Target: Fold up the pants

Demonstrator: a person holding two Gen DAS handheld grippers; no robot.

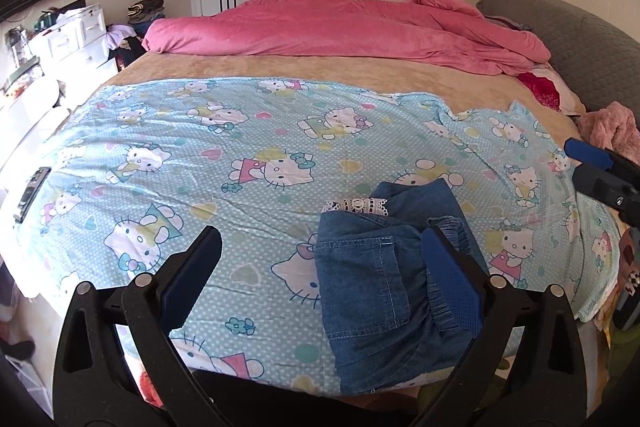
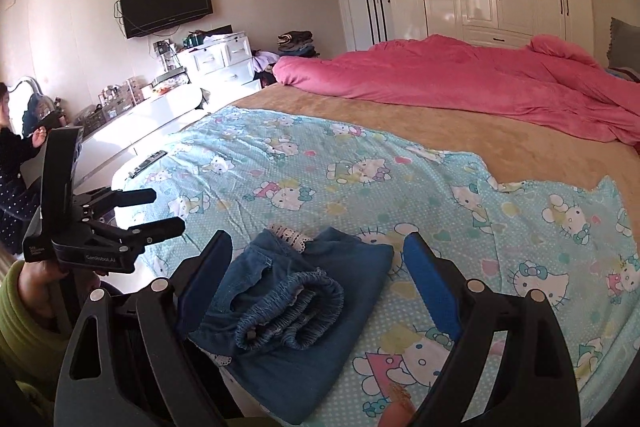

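Observation:
Small blue denim pants (image 1: 376,279) with a lace trim lie folded in a compact stack on the Hello Kitty sheet (image 1: 240,155) near the bed's front edge. In the right wrist view the pants (image 2: 296,303) show their elastic waistband on top. My left gripper (image 1: 324,251) is open and empty above the sheet, its right finger over the pants. My right gripper (image 2: 318,255) is open and empty, its fingers on either side of the pants above them. The left gripper also shows in the right wrist view (image 2: 166,211), at the left, and the right gripper's tip in the left wrist view (image 1: 588,153).
A pink duvet (image 1: 340,27) is heaped at the far side of the bed. A grey headboard (image 1: 560,27) stands on the right. A remote (image 1: 32,191) lies at the left edge of the sheet. White drawers (image 2: 216,61), a wall TV (image 2: 164,1) and a child (image 2: 12,163) are on the left.

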